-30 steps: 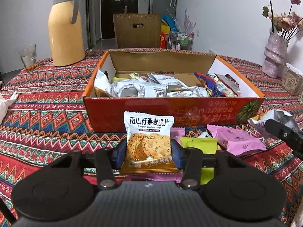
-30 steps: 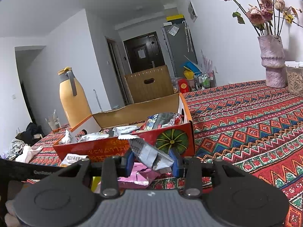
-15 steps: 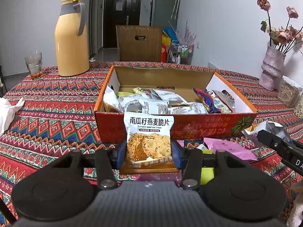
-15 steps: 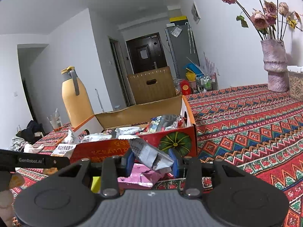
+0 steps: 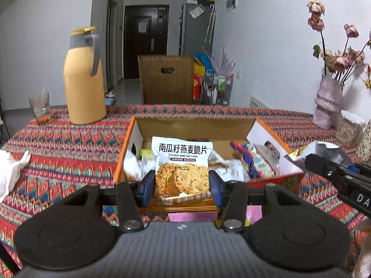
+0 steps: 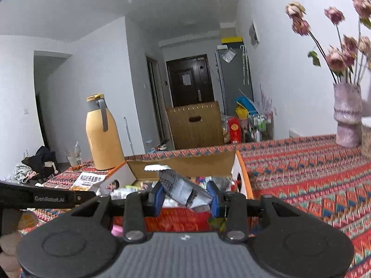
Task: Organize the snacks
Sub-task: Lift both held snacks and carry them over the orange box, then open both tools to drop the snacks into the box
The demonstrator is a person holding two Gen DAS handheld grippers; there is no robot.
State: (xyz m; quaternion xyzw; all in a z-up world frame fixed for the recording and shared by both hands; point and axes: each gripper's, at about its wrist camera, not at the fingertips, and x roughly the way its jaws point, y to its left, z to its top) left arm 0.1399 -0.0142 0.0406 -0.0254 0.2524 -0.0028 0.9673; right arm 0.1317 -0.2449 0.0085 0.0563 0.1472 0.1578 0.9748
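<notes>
Step in hand: transfer to box (image 5: 273, 180). Left claw (image 5: 182, 186) grips an oat-crisp packet (image 5: 182, 169); right claw (image 6: 185, 197) grips a silver packet (image 6: 183, 188). Both packets hang at the near wall. Next: advance over the rim, then release inside.

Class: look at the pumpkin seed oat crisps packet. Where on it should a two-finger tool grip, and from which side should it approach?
Grip the pumpkin seed oat crisps packet across its lower half, fingers on its two side edges, approaching from the bottom seal. It is flat and upright, so the narrow width fits between the fingers, as the left tool shows.
</notes>
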